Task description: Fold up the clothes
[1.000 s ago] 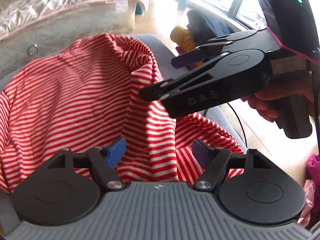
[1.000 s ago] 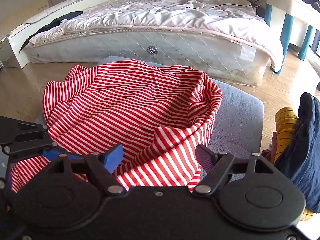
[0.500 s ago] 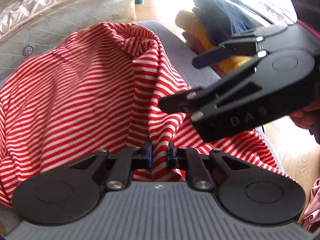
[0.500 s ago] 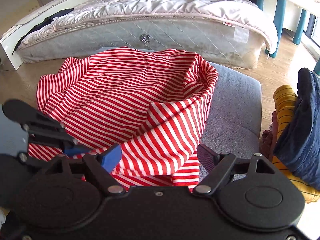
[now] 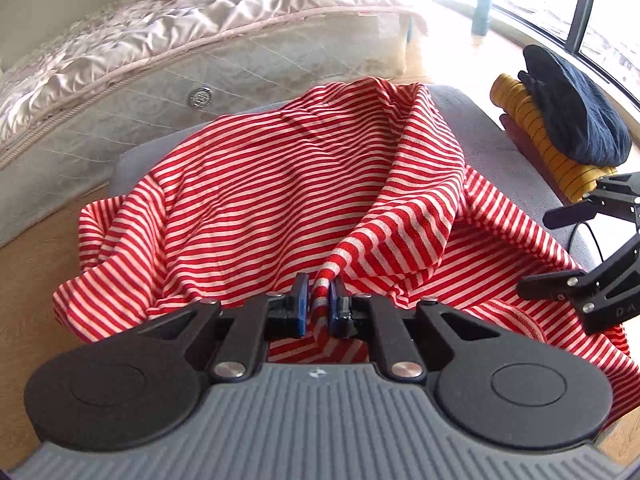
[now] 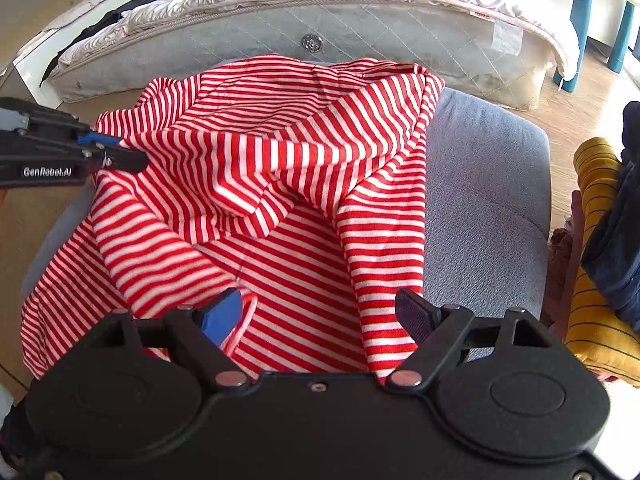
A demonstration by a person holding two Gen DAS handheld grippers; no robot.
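Beside a quilted mattress (image 6: 360, 36), a grey upholstered cushion (image 6: 484, 184) is carrying a rumpled red-and-white striped cotton garment (image 5: 280, 184). The left gripper (image 5: 319, 312) is pinching a raised fold of the garment, while the right gripper (image 6: 320, 312) is hovering over the fabric, fingers spread and gripping nothing.

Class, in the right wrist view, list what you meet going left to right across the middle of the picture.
Black left gripper → red-and-white striped garment → grey-blue cushion → yellow striped folded cloth
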